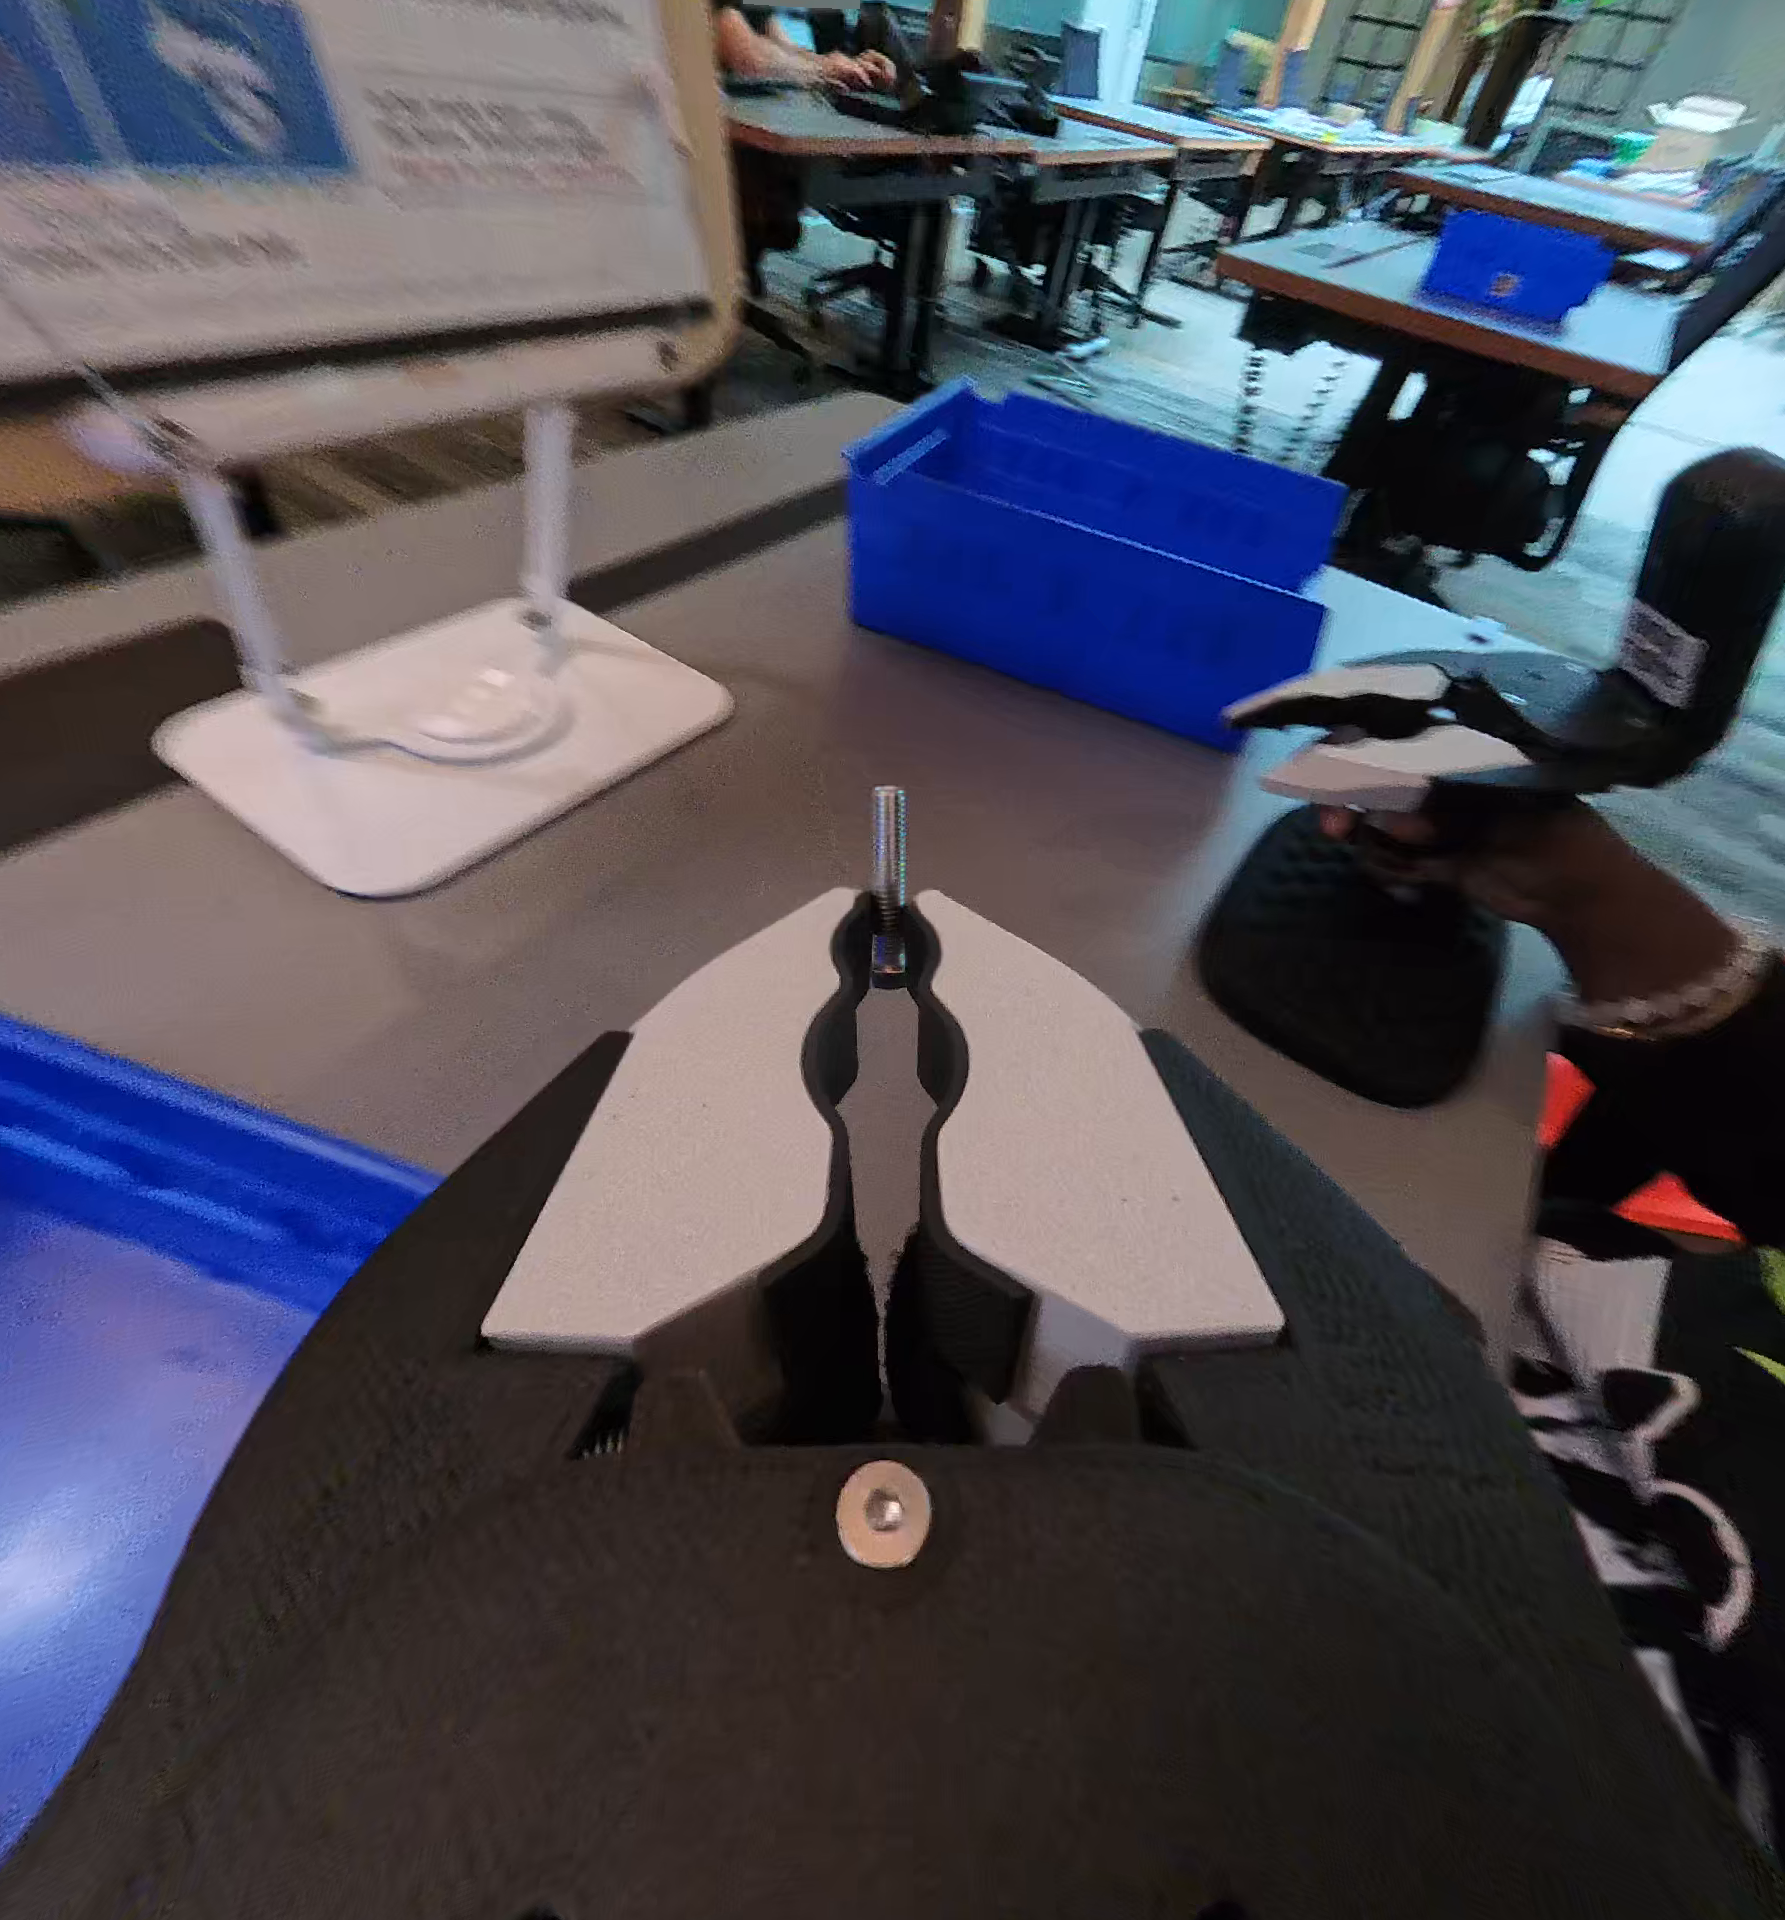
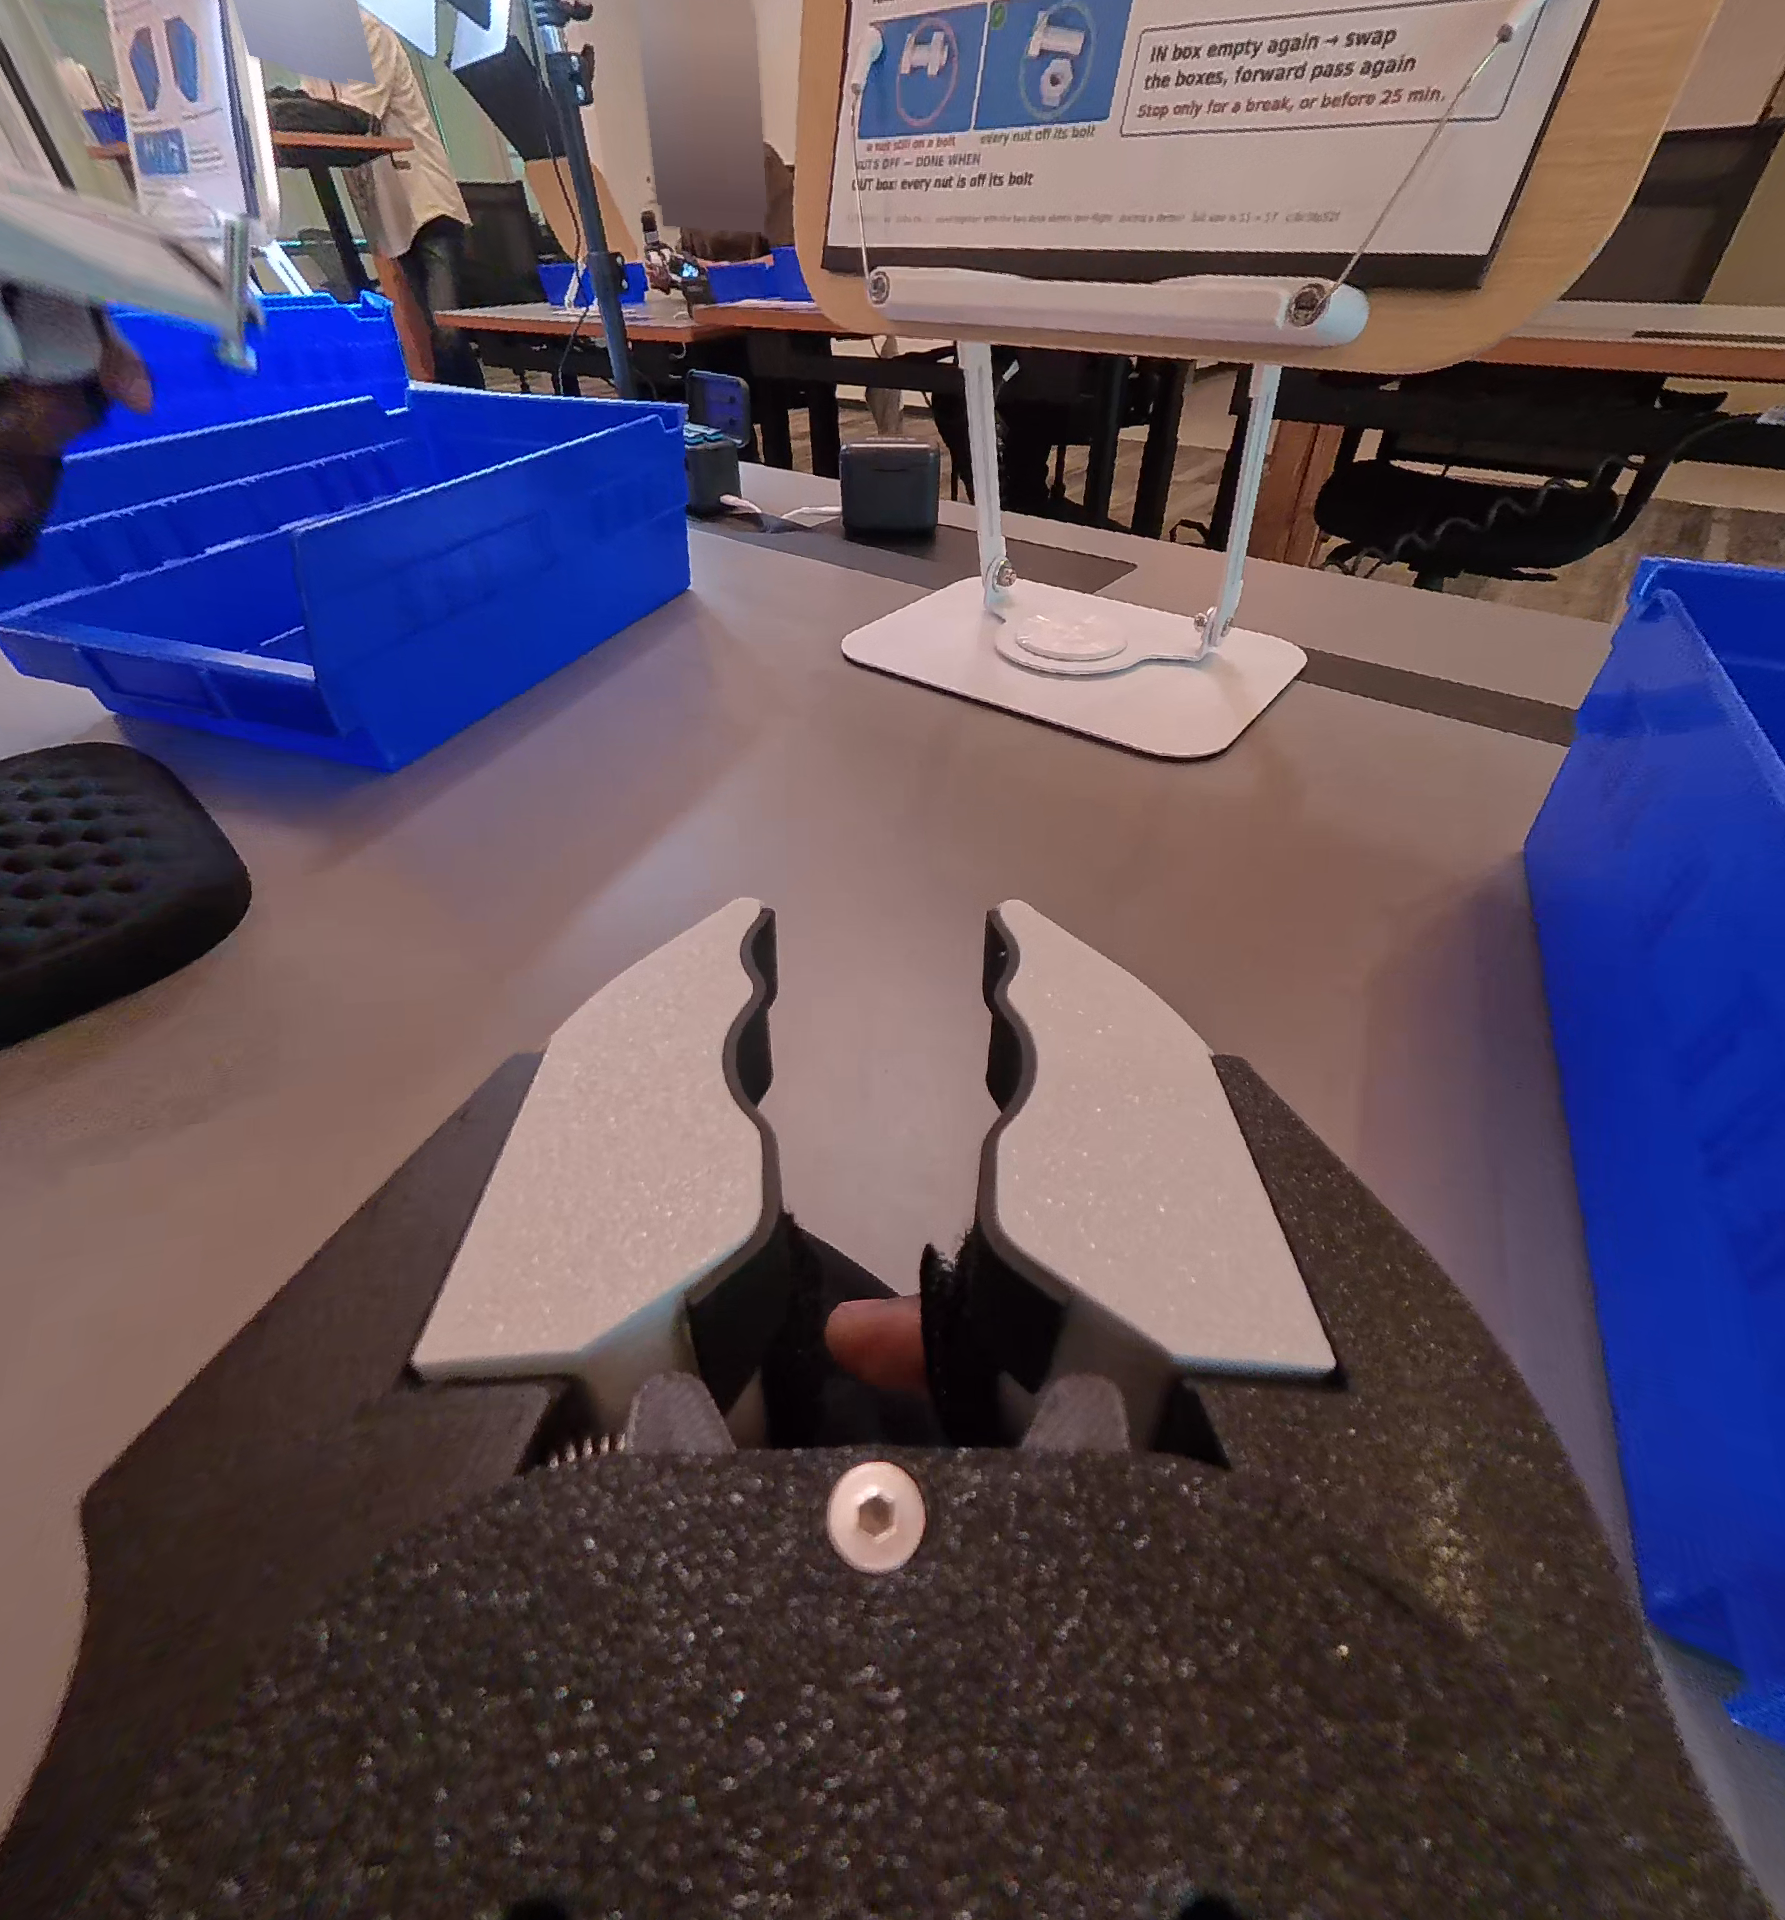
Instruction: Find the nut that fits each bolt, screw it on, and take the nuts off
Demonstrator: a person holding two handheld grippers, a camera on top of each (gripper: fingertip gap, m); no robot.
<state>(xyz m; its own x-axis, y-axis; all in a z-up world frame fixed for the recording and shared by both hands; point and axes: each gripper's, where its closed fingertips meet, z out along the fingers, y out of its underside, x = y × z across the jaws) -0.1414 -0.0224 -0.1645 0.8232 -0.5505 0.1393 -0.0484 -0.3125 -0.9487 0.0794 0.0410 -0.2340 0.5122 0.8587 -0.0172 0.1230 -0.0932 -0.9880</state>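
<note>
Left bin (image 1: 88,1247): blue, at the left gripper's side; only a blurred corner shows, contents unreadable.
Left gripper (image 1: 888,925): clamped on the bolt (image 1: 888,842), threaded end standing past the tips above the desk (image 1: 659,935).
Sign stand (image 2: 1075,665): white base on the desk, board cut off at the top.
Far bin (image 2: 348,582): blue with ribbed dividers; what shows of the inside looks empty.
Black pad (image 2: 46,883): beside that bin.
Right gripper (image 2: 875,945): fingers apart, nothing between them.
Right bin (image 2: 1698,1143): only its outer wall shows.
Nuts: none visible in either view.
</note>
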